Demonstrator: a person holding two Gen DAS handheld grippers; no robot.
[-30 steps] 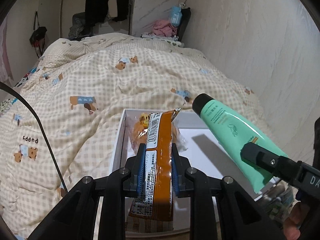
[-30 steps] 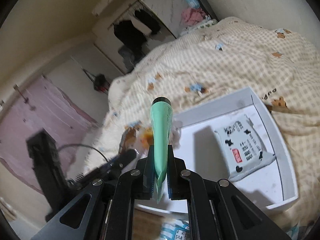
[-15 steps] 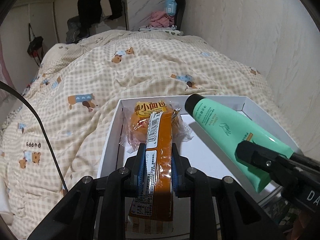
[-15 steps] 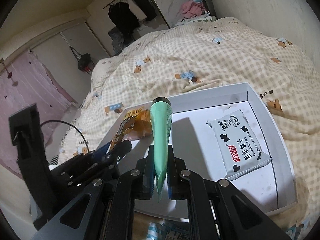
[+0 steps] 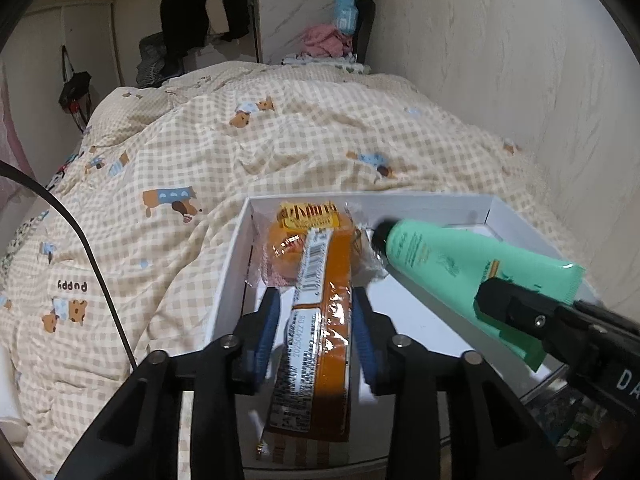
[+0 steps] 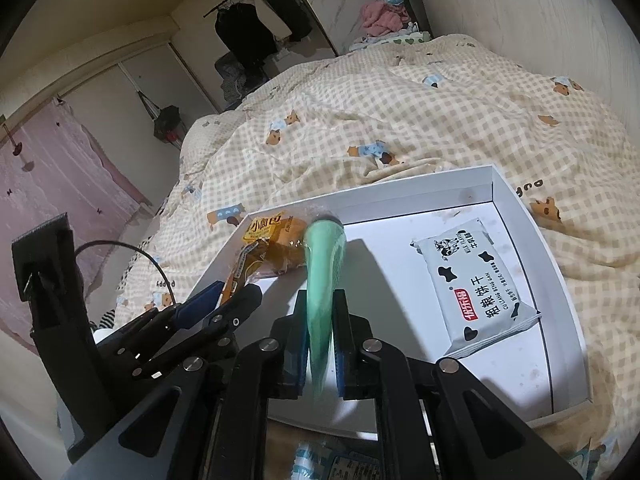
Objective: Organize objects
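Bread in its crinkly orange plastic bag (image 5: 320,312), light and squashy, sits in the white box (image 5: 508,220) between the left gripper's (image 5: 316,332) slightly parted pads, while the right gripper (image 6: 322,344) pinches a soft green tube (image 6: 322,280).

Between my left fingers (image 5: 267,332) sits the bread packet (image 5: 316,320), inside the tray (image 6: 504,188) on the bed (image 5: 280,140). The tube (image 6: 322,280) runs forward between my right fingers (image 6: 345,344); the biscuit pack (image 6: 476,288) lies to their right.
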